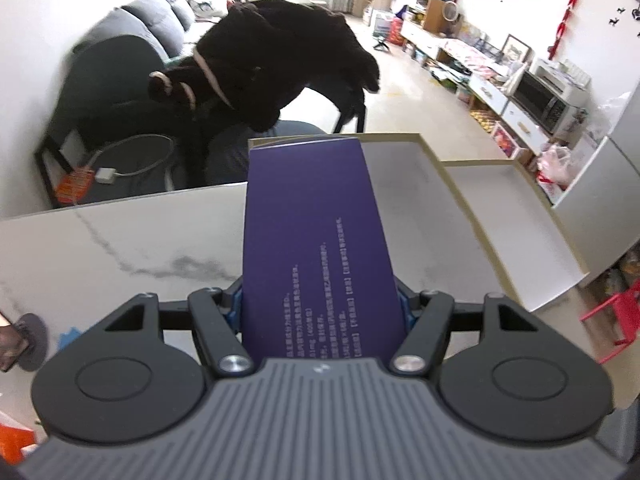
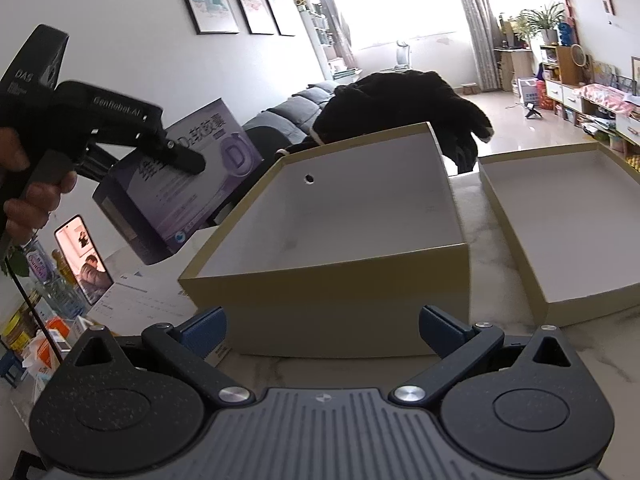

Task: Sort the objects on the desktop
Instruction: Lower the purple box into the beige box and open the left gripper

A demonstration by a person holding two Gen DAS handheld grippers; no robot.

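I see the open tan box on the marble bench, its lid just beside it. My left gripper has its fingers clamped on the purple carton, lifted near the box's left edge. My right gripper hangs before the box, fingers spread wide and empty.

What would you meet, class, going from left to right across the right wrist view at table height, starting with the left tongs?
Left tongs shut on the purple box → deep open cardboard box → shallow open lid.
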